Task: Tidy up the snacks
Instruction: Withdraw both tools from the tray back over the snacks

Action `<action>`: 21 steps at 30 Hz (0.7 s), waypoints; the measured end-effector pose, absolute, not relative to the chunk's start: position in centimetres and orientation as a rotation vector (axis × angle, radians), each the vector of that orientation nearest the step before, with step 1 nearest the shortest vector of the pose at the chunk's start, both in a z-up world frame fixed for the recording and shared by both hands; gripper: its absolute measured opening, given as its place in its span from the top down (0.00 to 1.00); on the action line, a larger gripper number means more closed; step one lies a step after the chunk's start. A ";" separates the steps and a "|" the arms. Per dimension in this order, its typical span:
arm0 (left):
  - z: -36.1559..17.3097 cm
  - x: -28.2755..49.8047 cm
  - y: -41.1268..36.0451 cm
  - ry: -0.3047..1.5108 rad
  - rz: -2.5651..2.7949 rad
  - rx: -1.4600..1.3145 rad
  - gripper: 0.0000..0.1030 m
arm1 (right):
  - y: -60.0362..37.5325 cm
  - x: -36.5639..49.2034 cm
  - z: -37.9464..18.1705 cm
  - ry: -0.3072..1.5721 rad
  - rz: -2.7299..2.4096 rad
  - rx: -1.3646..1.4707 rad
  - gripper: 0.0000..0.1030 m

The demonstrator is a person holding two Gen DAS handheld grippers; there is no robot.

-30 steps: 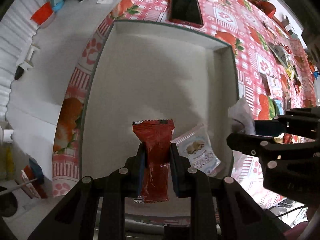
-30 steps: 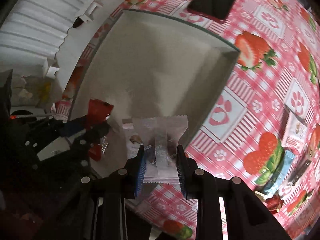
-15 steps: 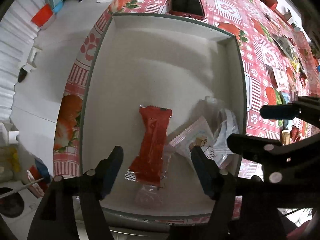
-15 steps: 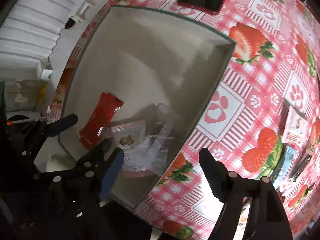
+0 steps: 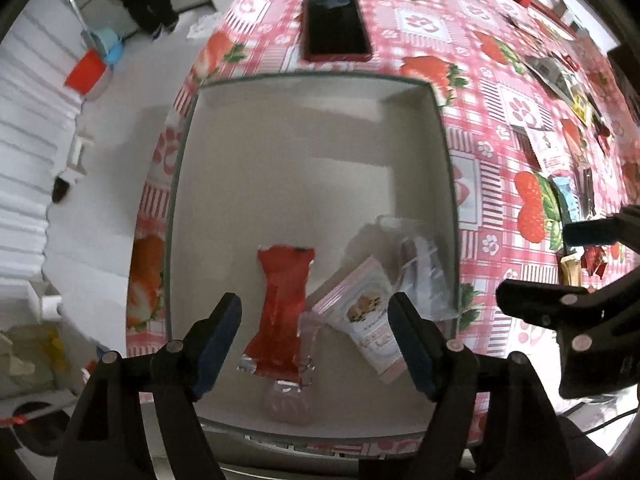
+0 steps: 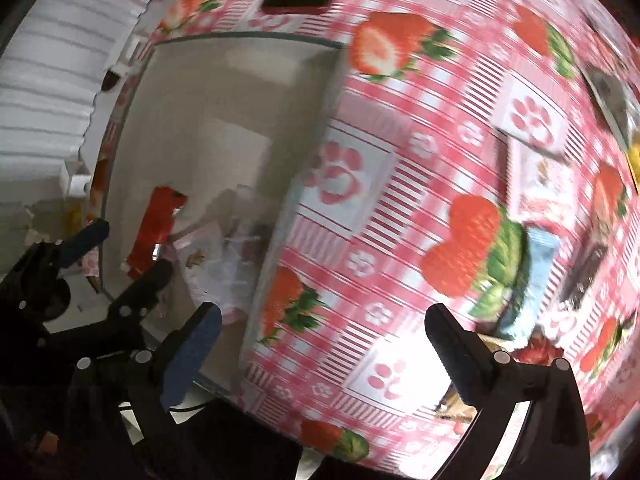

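Red snack packet (image 5: 282, 304) flat in tray (image 5: 448, 184), long axis toward far wall; both jaws just opening, empty.

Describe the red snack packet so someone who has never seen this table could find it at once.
Start at the big shallow grey tray on the strawberry-print tablecloth. Along its near edge lies a small cluster of wrappers; the red snack packet is the leftmost. It is the only solid red, long narrow one, beside a pale pink-and-white cookie packet.
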State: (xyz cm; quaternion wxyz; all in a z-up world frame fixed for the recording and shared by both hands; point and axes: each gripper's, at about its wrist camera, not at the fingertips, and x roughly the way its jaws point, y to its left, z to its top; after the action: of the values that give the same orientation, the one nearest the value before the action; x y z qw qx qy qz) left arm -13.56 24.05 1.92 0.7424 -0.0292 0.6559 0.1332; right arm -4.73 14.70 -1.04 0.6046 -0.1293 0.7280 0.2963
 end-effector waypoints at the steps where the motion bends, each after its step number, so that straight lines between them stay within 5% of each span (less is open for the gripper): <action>1: 2.1 -13.0 23.4 1.432 0.287 -0.045 0.23 | 14.0 -4.6 -1.0 1.688 0.672 -0.285 0.01; 21: 3.5 -9.6 16.4 1.387 0.181 0.156 0.23 | 2.2 -2.7 -1.1 1.707 0.499 -0.077 0.01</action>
State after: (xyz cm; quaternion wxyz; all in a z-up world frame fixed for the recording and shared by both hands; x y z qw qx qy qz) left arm -9.58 16.38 3.51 0.7625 0.0716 0.6376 0.0834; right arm -2.69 2.22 -1.10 0.6294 -0.0337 0.7452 0.2178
